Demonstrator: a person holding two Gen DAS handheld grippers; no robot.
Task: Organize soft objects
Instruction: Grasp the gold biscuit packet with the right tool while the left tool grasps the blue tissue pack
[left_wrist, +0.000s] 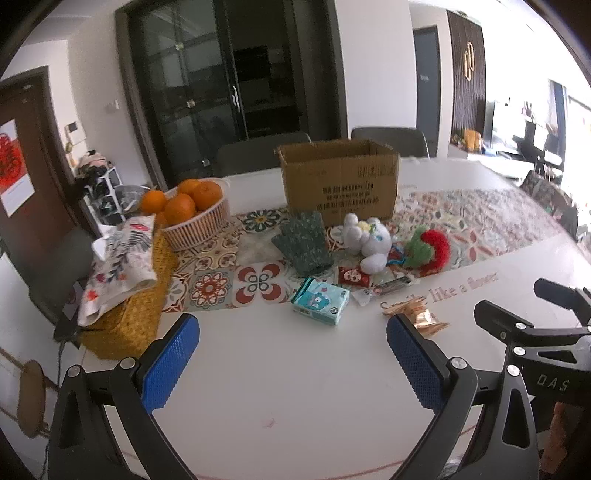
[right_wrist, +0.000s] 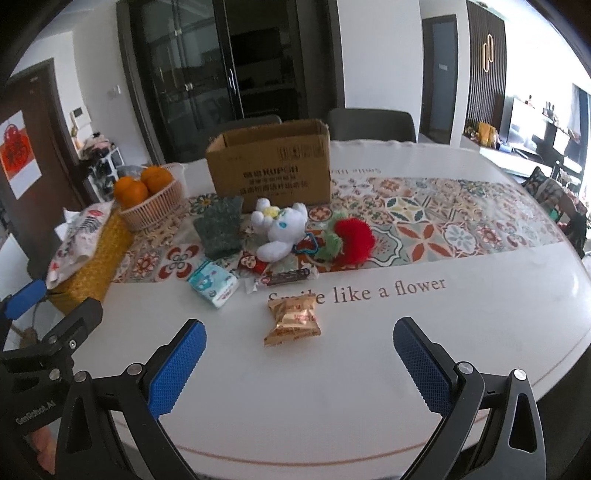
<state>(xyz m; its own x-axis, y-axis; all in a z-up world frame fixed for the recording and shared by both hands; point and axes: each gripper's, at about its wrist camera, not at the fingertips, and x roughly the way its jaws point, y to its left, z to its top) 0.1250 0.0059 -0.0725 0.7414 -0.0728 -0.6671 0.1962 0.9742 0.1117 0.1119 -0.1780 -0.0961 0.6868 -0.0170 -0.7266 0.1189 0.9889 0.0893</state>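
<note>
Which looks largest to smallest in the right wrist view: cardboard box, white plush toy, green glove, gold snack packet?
1. cardboard box
2. white plush toy and green glove, too alike to rank
3. gold snack packet, though nearest the camera, so flattered

A white table with a patterned tile runner stood in a white-walled room. Behind it were two grey chairs and a tall dark glass-fronted cabinet. A brown door bearing a red paper-cut stood at the left. Daylight came in through windows at the right, beside a dark slatted panel.
</note>
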